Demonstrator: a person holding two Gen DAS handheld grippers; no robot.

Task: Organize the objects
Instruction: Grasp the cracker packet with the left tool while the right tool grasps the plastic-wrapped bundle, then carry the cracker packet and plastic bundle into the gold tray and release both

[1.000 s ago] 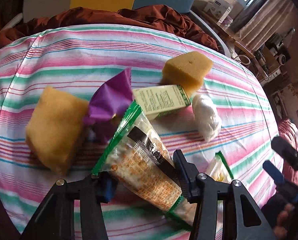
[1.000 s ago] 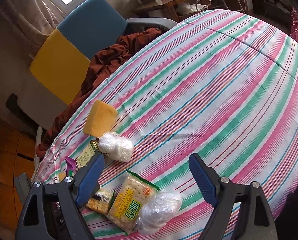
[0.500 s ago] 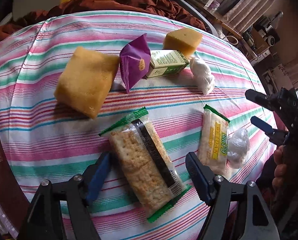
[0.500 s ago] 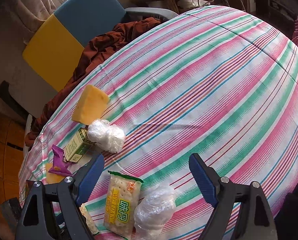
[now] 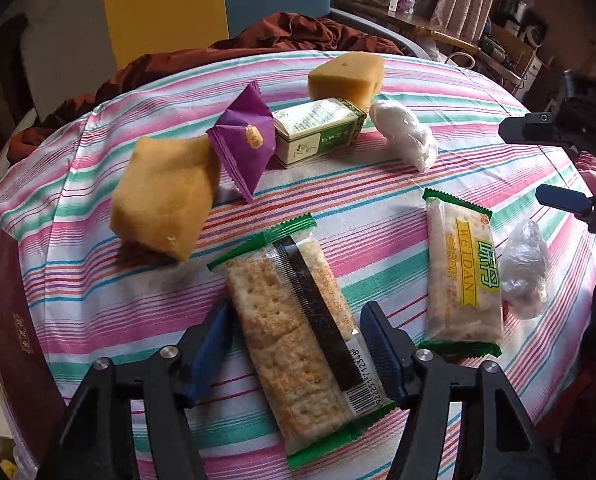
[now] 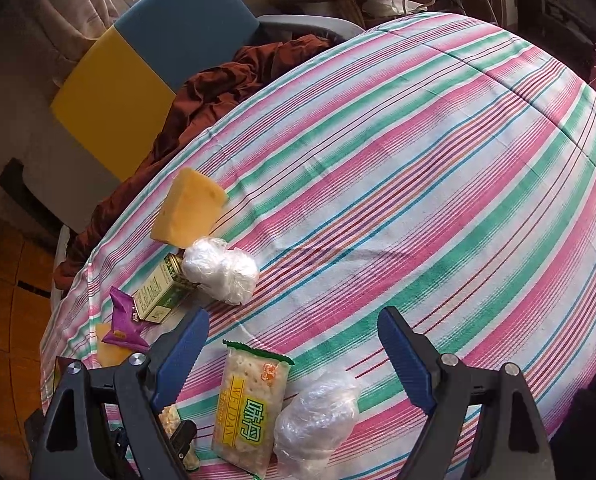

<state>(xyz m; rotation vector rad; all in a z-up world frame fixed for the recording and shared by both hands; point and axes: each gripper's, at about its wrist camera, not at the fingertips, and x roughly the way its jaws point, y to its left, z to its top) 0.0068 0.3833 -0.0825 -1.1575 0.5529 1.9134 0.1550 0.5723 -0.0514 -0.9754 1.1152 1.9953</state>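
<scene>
Closing, the left gripper [image 5: 298,344] points steeply down with its jaws straddling a cracker packet [image 5: 298,344] lying flat on the striped tablecloth [image 5: 98,300], pads not yet pressing. Spread wide and holding nothing, the right gripper [image 6: 294,360] tilts down over a Weidan cracker packet [image 6: 250,412] and a crumpled plastic bag [image 6: 313,416].

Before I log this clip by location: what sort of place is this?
Most likely a lived-in home room. A striped tablecloth covers the table, a rust-brown blanket lies heaped on a blue and yellow chair, and cluttered shelves stand behind.
</scene>
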